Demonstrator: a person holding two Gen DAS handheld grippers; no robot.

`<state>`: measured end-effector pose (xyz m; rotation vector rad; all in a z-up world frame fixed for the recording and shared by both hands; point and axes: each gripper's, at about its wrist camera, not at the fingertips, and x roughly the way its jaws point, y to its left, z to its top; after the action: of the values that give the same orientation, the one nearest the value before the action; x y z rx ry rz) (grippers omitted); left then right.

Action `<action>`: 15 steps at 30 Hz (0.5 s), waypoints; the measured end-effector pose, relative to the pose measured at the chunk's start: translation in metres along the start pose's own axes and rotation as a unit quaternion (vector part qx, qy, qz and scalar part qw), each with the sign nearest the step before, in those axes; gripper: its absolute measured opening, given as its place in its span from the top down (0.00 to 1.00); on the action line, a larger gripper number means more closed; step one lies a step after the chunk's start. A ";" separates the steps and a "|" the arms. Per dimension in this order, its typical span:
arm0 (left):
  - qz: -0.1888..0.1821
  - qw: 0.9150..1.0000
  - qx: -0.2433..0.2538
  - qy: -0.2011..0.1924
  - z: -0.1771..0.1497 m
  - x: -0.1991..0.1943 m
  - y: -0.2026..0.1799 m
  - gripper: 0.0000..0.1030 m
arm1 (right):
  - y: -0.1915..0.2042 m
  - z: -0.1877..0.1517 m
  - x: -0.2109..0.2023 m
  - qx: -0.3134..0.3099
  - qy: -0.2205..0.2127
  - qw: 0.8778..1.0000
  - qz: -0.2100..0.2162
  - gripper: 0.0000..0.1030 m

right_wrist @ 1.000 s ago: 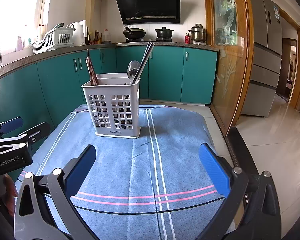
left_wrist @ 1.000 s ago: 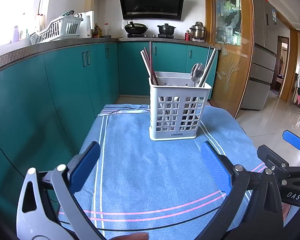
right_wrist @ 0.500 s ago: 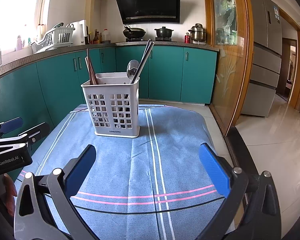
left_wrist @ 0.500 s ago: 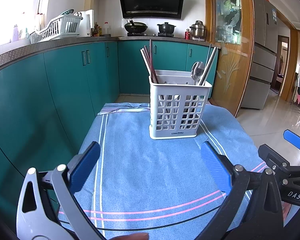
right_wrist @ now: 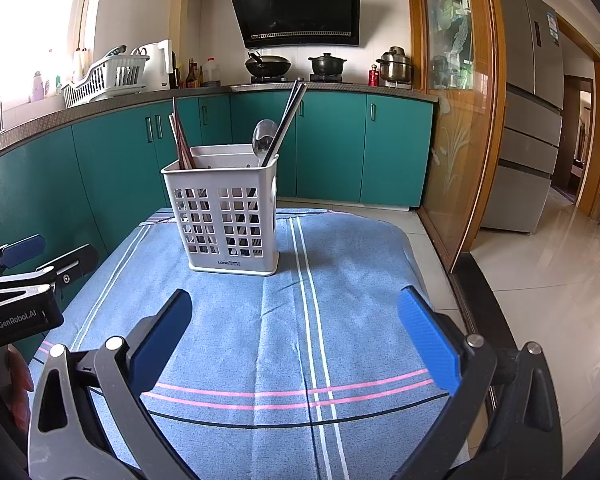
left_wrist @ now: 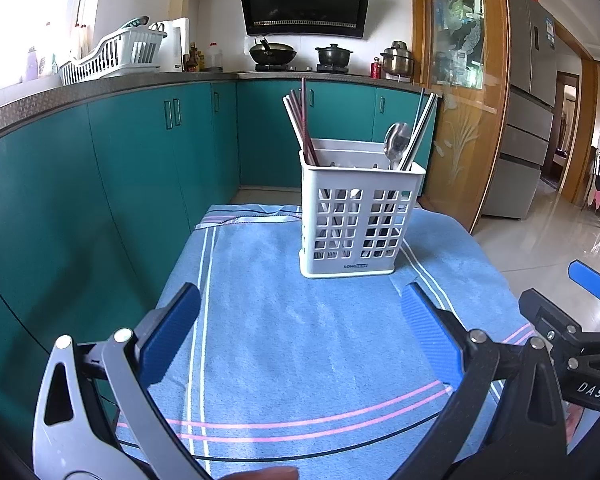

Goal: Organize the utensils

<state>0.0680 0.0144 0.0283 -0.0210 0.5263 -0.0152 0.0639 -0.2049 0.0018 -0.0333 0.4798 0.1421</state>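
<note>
A white slotted utensil holder (left_wrist: 356, 220) stands upright on a blue cloth-covered table (left_wrist: 284, 344); it also shows in the right wrist view (right_wrist: 226, 216). It holds reddish chopsticks (left_wrist: 300, 124) on its left side, and a metal spoon (left_wrist: 396, 146) with dark chopsticks (left_wrist: 422, 124) on its right side. My left gripper (left_wrist: 300, 340) is open and empty, hovering over the near part of the cloth. My right gripper (right_wrist: 294, 344) is open and empty, also over the near cloth. Each gripper shows at the edge of the other's view.
Teal kitchen cabinets (left_wrist: 132, 152) run along the left and back. A wood-framed glass door (right_wrist: 456, 120) stands to the right, with tiled floor (right_wrist: 560, 280) beyond the table's right edge. The counter holds a dish rack (left_wrist: 112, 56) and pots.
Both views have shifted only slightly; the holder sits marginally farther away. Both grippers stay open and empty.
</note>
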 end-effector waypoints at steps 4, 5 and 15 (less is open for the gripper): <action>-0.002 1.000 0.001 0.002 0.000 0.001 0.000 0.04 | 0.000 0.000 0.000 0.001 0.000 1.000 0.000 0.03; -0.003 1.000 0.002 0.003 0.001 0.001 -0.001 0.04 | 0.000 0.000 0.000 0.000 0.000 1.000 0.000 0.03; 0.003 1.000 0.003 0.003 0.000 0.005 -0.001 0.04 | -0.001 -0.001 0.001 0.000 0.001 1.000 -0.001 0.03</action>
<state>0.0725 0.0130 0.0256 -0.0126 0.5331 -0.0115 0.0644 -0.2060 0.0008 -0.0331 0.4809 0.1400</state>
